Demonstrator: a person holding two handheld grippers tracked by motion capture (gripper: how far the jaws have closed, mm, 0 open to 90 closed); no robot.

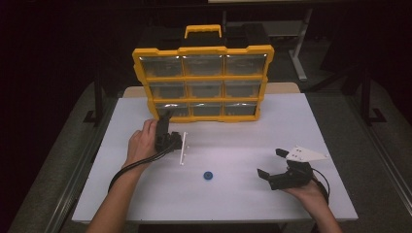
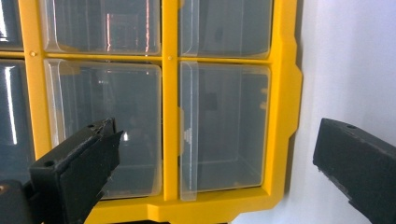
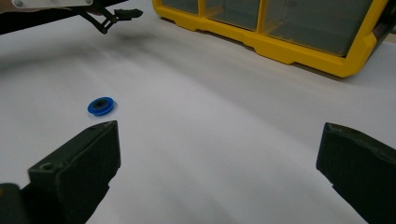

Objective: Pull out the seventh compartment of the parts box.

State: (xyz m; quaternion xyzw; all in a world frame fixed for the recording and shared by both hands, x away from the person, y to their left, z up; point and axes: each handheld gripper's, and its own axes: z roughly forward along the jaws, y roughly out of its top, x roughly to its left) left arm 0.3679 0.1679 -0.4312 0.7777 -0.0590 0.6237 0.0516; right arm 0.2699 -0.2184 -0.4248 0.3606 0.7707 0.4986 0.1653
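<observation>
The yellow drawer organizer (image 1: 203,82) stands upright at the far side of the white table (image 1: 233,194), its nine clear drawers facing the person and its handle at the top. The left gripper (image 1: 166,116) sits right at the bottom-left drawer (image 2: 224,130), fingers apart, so the step in hand looks like reaching to pull that drawer; next the fingers must close on its front lip and draw straight back. A small blue ring (image 1: 209,175) lies flat mid-table, pointing nowhere in particular. The right gripper (image 1: 272,163) rests nearby, fingers spread.
</observation>
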